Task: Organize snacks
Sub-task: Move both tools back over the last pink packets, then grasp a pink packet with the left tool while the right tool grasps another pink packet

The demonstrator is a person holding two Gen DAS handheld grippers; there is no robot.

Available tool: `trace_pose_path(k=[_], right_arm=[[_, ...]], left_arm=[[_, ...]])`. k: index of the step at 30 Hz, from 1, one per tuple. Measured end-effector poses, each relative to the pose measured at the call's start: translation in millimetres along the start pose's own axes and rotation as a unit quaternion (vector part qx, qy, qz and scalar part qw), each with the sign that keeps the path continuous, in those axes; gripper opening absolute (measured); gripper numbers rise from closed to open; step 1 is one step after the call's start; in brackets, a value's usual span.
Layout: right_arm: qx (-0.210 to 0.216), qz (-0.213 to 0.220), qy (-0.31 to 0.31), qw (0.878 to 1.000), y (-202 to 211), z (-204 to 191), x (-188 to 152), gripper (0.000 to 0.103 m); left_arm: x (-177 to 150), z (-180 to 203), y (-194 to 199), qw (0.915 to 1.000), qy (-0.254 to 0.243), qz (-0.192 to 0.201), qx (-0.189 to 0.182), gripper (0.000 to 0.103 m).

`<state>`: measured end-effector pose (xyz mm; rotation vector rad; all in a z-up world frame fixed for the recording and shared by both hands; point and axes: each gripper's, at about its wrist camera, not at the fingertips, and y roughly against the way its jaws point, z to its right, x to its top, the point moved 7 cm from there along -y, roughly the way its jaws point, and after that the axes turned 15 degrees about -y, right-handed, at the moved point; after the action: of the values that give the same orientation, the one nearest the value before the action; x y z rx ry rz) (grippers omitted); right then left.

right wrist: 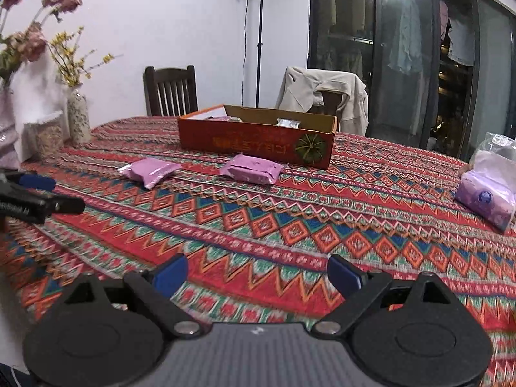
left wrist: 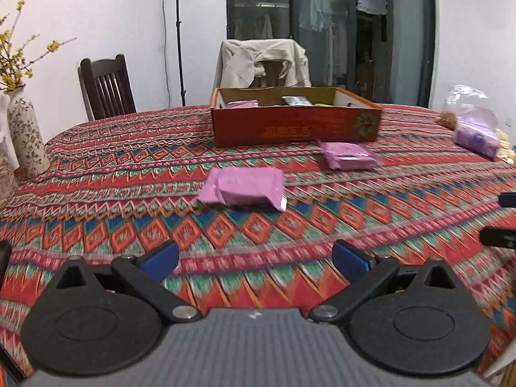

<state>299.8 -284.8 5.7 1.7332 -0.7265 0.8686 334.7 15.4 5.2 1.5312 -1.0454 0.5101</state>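
Two pink snack packets lie on the patterned tablecloth in front of an open orange cardboard box [left wrist: 295, 129] [right wrist: 258, 143] that holds several packets. In the left wrist view the nearer packet [left wrist: 242, 186] lies straight ahead and the farther packet [left wrist: 350, 156] sits closer to the box. In the right wrist view they are the left packet [right wrist: 150, 171] and the right packet [right wrist: 251, 169]. My left gripper [left wrist: 256, 259] hangs open above the cloth, short of the nearer packet, with nothing between its fingers. My right gripper [right wrist: 256, 275] is open and empty too. The left gripper's fingers [right wrist: 38, 193] show at the left edge.
A clear bag with a purple tissue pack [left wrist: 474, 132] [right wrist: 487, 193] lies at the table's right side. Patterned vases with flowers [left wrist: 27, 135] [right wrist: 78, 119] stand at the left edge. Two chairs [left wrist: 106, 87] [left wrist: 264, 64], one draped with a beige jacket, stand behind the table.
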Motion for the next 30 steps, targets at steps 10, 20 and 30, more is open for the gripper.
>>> trace_pose_path(k=[10,20,30], right_arm=[[-0.002,-0.029,0.057,0.998,-94.7,-10.7,71.6,0.093],[0.042,-0.085,0.135,0.986,-225.4,-35.9,108.1,0.093],[0.079,-0.111,0.059,0.989,-252.0,-26.7,112.4,0.062]], left_arm=[[43.1,-22.0,-101.7,0.998,-0.041,-0.041,-0.026,0.103],[41.5,-33.3,-146.5,0.9972,-0.013,-0.056,-0.049,0.103],[47.8,-23.0,-130.3,0.9981,-0.01,-0.039,-0.046,0.067]])
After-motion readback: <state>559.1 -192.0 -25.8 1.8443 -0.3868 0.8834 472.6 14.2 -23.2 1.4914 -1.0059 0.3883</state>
